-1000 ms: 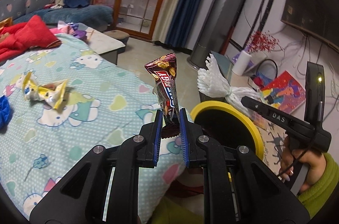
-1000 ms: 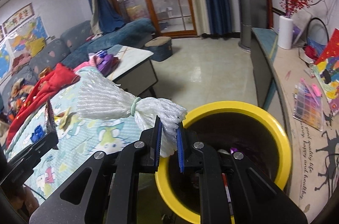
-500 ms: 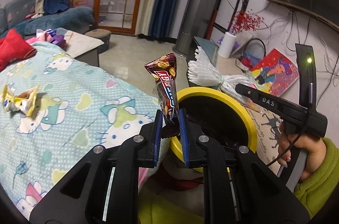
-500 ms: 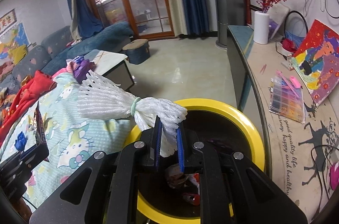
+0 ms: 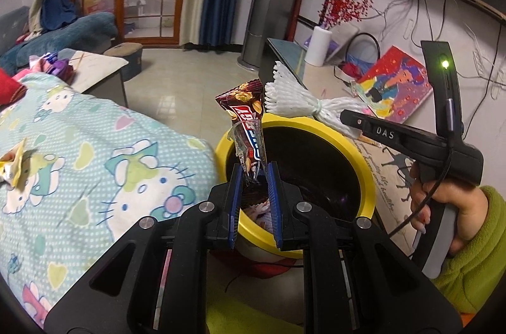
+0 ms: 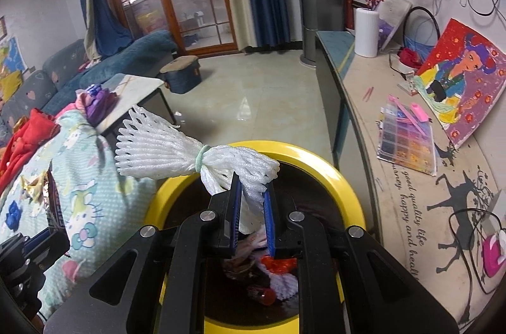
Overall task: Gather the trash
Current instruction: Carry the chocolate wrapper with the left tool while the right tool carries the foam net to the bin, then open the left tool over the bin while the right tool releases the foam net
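A Hello Kitty blanket (image 5: 95, 157) fills the left of my left wrist view, with the yellow-rimmed trash bin (image 5: 363, 166) just right of centre. My left hand-held gripper (image 5: 255, 191) grips a brown snack wrapper (image 5: 248, 125) upright over the bin's near rim. My right hand-held gripper (image 6: 252, 207) clamps a white foam fruit net (image 6: 177, 149) (banded at its middle) above the bin (image 6: 316, 158). A yellow wrapper (image 5: 17, 165) lies at the blanket's left edge.
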Tool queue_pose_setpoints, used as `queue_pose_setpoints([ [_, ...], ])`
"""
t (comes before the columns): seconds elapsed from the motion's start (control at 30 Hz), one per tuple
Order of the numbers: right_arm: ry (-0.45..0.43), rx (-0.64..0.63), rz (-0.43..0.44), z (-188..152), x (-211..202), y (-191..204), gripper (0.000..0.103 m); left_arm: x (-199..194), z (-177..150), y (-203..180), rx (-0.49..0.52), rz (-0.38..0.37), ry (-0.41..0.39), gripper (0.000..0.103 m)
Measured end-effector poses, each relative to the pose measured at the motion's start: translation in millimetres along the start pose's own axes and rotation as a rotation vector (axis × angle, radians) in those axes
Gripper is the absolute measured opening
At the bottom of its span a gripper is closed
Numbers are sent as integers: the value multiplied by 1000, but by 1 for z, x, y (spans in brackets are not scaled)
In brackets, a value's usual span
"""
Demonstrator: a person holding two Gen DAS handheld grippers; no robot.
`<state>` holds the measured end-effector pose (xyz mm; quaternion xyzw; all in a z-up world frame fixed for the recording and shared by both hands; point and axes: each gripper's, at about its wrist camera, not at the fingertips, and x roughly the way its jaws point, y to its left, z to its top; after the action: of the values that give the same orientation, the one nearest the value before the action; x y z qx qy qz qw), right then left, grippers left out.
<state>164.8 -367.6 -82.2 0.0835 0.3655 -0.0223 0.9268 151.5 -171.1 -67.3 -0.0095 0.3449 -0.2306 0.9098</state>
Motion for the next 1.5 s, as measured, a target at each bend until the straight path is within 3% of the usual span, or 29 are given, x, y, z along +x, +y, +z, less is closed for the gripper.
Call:
queue_pose_setpoints([
  [0.6,43,106,-37,-3,15,-37,16,48,0,-30,106,-76,108,11],
  [0.93,44,134,-14,-2,15,-40,17,70,5,-28,73,-79,146,11],
  [1.17,42,152,-6,-1,14,-41,24,68,8,-27,62,-110,140,11],
  [1.37,37,159,-10,0,13,-41,37,65,9,-28,64,-112,123,31],
  [1.43,30,161,-12,1,11,-41,43,62,8,-28,65,-104,110,47],
  [1.5,24,160,-11,2,9,-40,48,59,9,-28,62,-103,97,55],
])
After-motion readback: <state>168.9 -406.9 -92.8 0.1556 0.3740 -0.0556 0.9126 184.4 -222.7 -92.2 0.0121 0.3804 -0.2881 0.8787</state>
